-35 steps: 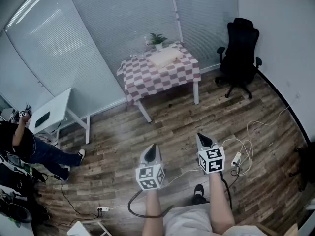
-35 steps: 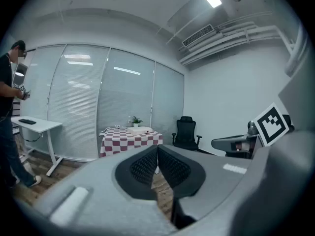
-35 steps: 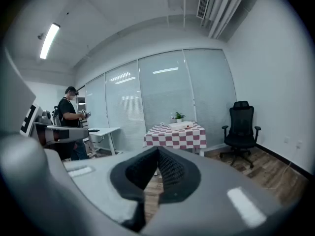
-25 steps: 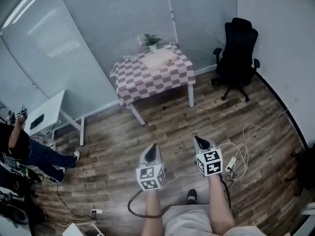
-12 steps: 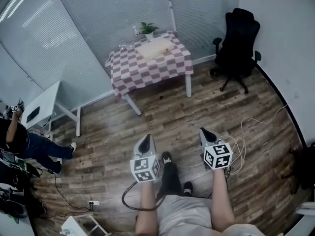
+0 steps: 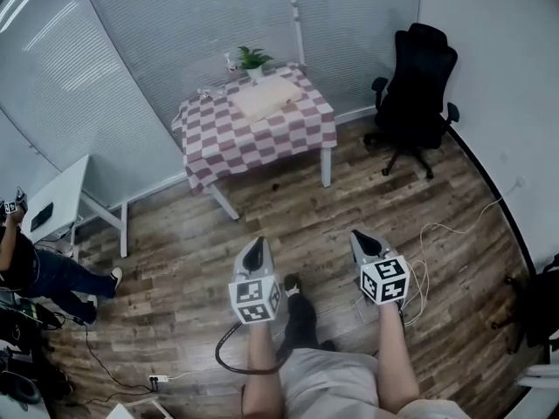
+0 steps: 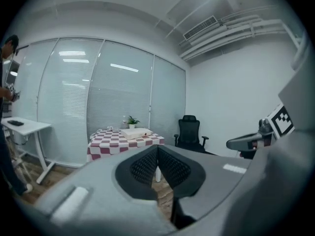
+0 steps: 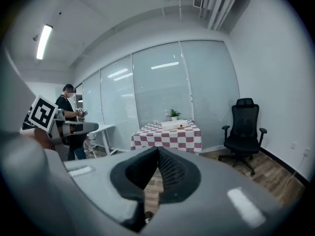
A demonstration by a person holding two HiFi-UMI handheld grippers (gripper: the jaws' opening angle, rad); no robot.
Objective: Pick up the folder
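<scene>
I see a bright, evenly lit room under cool ceiling strip lights (image 8: 43,41), which reflect as streaks on the far glass wall (image 8: 162,82). Shadows are faint. Both gripper views bulge and darken at the edges.

A checked table (image 6: 262,142) stood at twelve o'clock, a potted plant (image 6: 253,58) at its far edge. A black office chair (image 6: 417,85) sat at two o'clock, a white desk (image 6: 61,201) at nine o'clock.

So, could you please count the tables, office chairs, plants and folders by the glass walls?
Tables: 2 (checked table, white table)
Chair: 1
Plant: 1
Folder: 1
Total: 5
</scene>
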